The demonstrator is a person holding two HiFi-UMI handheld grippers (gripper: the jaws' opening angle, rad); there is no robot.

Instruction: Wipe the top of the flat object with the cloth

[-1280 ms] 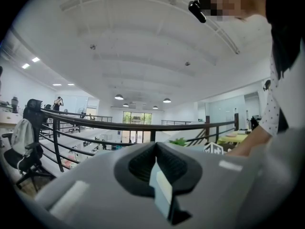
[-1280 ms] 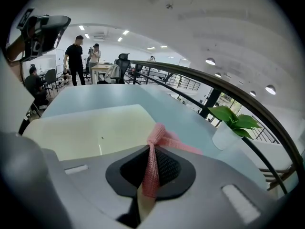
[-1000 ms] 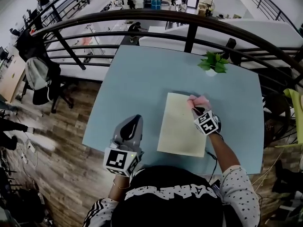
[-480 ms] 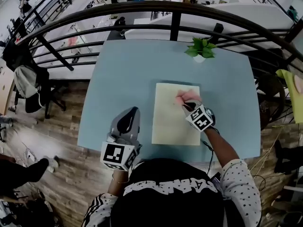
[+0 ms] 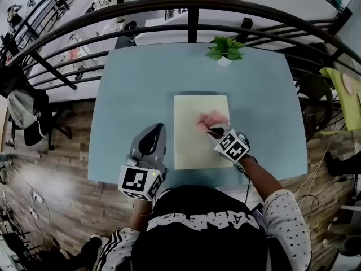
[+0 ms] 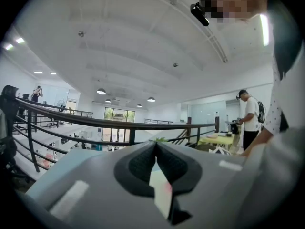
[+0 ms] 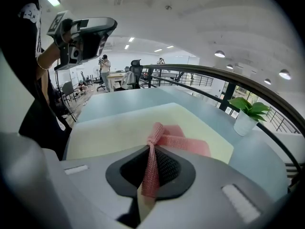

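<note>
A pale yellow flat board (image 5: 194,140) lies on the light blue table (image 5: 135,95). A pink cloth (image 5: 211,121) rests on the board's right half, and my right gripper (image 5: 213,131) is shut on it. In the right gripper view the cloth (image 7: 178,140) runs from between the closed jaws out onto the board (image 7: 119,128). My left gripper (image 5: 151,133) hovers at the table's near left edge, jaws together with nothing held. In the left gripper view, that gripper (image 6: 155,147) points up over the railing.
A small potted plant (image 5: 225,51) stands at the table's far edge, also visible in the right gripper view as the plant (image 7: 248,113). A dark metal railing (image 5: 192,16) curves behind the table. A person (image 6: 249,116) stands at the right in the left gripper view.
My right gripper has dragged the pink cloth from the board's far right corner toward me and slightly left across the board. The left gripper has stayed near the table's front left edge.
</note>
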